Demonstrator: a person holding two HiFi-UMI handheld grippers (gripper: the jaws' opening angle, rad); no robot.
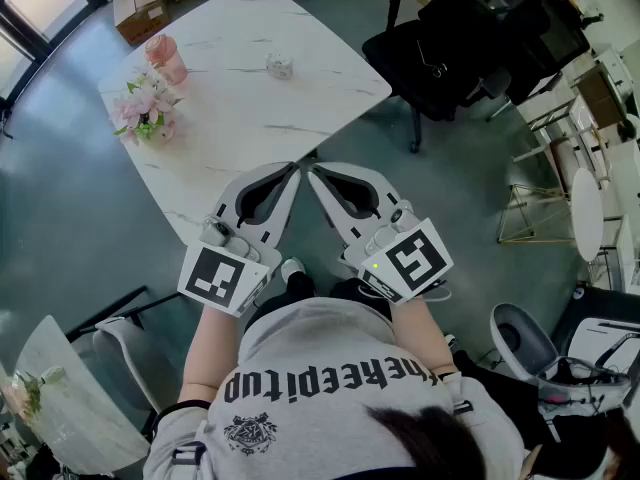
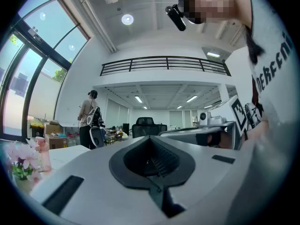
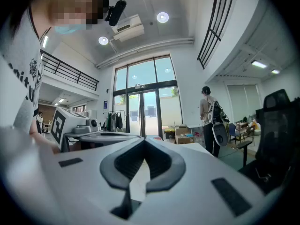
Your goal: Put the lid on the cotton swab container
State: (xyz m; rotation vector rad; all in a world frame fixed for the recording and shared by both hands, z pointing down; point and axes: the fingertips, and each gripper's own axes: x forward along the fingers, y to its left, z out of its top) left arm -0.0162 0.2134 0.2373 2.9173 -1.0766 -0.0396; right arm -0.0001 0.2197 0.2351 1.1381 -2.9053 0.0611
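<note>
A: Marble-look white table ahead. Where is the cotton swab container?
B: On the far part of the tabletop, small and pale, well apart from both grippers. It's too small to tell whether its lid is on.
A: What else stands on the table?
B: A pink tumbler near the far left edge, and a bunch of pink flowers just in front of it.
A: And the left gripper?
B: Held close to the person's body, its tip at the near table edge. The jaws are pressed together with nothing between them.
A: The right gripper?
B: Likewise, its tips meet and it is empty. The two grippers angle inward, their tips nearly touching.
A: Anything beside the table?
B: A black office chair to the right, on the grey-green floor.
</note>
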